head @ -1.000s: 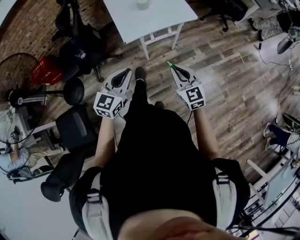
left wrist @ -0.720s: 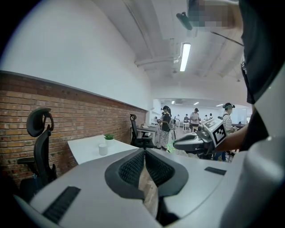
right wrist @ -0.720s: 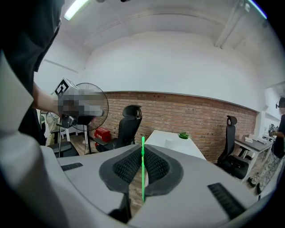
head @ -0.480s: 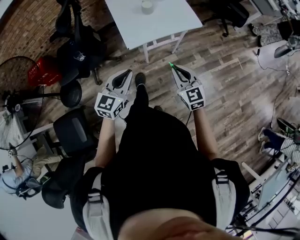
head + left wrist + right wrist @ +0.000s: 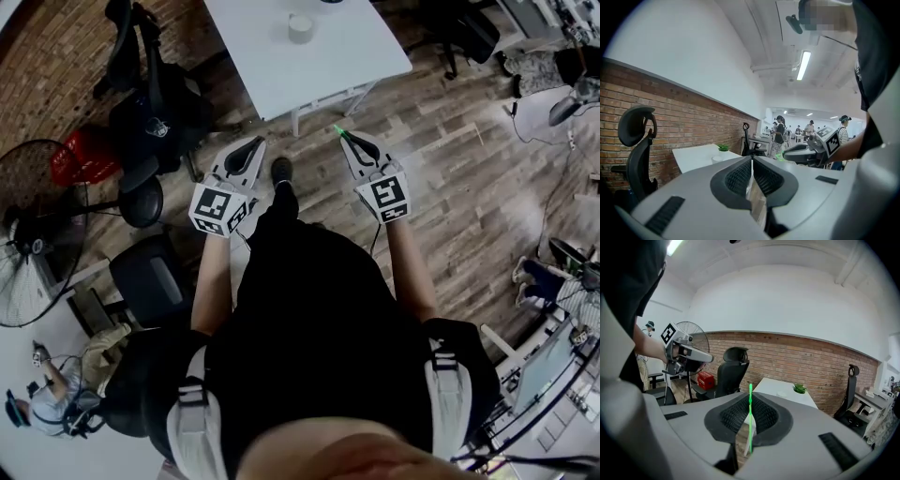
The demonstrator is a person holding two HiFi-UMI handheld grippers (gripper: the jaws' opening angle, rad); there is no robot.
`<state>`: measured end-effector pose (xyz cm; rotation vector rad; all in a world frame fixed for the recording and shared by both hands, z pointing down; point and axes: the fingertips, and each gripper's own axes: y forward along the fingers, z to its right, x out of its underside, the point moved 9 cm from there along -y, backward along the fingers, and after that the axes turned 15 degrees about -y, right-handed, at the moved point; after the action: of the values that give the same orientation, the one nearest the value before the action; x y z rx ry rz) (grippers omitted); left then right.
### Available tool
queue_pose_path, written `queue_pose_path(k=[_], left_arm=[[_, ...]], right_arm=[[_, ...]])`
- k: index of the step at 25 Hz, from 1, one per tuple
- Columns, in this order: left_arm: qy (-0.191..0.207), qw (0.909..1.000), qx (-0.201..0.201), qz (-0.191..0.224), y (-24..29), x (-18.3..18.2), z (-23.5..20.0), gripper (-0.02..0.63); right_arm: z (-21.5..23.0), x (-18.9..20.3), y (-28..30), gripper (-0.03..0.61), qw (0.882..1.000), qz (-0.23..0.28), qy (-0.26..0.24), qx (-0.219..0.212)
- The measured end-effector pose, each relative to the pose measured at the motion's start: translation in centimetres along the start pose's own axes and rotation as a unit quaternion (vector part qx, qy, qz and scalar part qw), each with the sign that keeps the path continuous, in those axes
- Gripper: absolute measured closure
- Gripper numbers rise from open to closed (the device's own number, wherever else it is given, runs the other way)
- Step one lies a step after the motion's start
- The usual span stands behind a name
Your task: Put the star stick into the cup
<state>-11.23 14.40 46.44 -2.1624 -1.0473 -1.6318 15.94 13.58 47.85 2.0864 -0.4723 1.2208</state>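
A thin green star stick [image 5: 750,414] stands upright between the jaws of my right gripper [image 5: 749,420], which is shut on it; its star end is not in sight. In the head view the stick's green tip [image 5: 338,130] pokes out of the right gripper [image 5: 352,143]. A small white cup [image 5: 299,26] sits on the white table [image 5: 347,47], well ahead of both grippers. My left gripper [image 5: 248,153] is shut with nothing in it, its jaws [image 5: 751,164] pressed together. The cup [image 5: 782,393] looks tiny and far off.
Black office chairs [image 5: 150,112] and a red basket [image 5: 80,155] stand left of the table, with a floor fan [image 5: 33,230] further left. A small green plant [image 5: 799,388] sits on the table. A brick wall [image 5: 811,366] runs behind it. Wooden floor [image 5: 469,187] lies to the right.
The table and cup have come lower in the head view, nearer to the grippers. Both grippers keep the same pose, the right one still holding the stick.
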Motion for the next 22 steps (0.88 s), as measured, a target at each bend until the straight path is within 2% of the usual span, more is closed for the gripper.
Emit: queue_pose_path(k=[6,13,22], left_arm=[[-0.007,0.9998,0.016,0.005,2.8,-1.9,-4.4,0.584],[0.002,0.9995,0.030,0.013,5.0,-5.5,-9.5,0.584],[-0.017,0.9991,0.026,0.030,6.4,-7.9,-16.0,0.584]], right_arm=[[2.7,-0.9,4.1,0.569,1.000,-0.017,-0.009,0.018],[5.3,-2.9,8.8,0.569,0.999,-0.012,-0.009,0.038],[6.7,-4.8,15.1,0.569,0.999,-0.004,-0.009,0.030]])
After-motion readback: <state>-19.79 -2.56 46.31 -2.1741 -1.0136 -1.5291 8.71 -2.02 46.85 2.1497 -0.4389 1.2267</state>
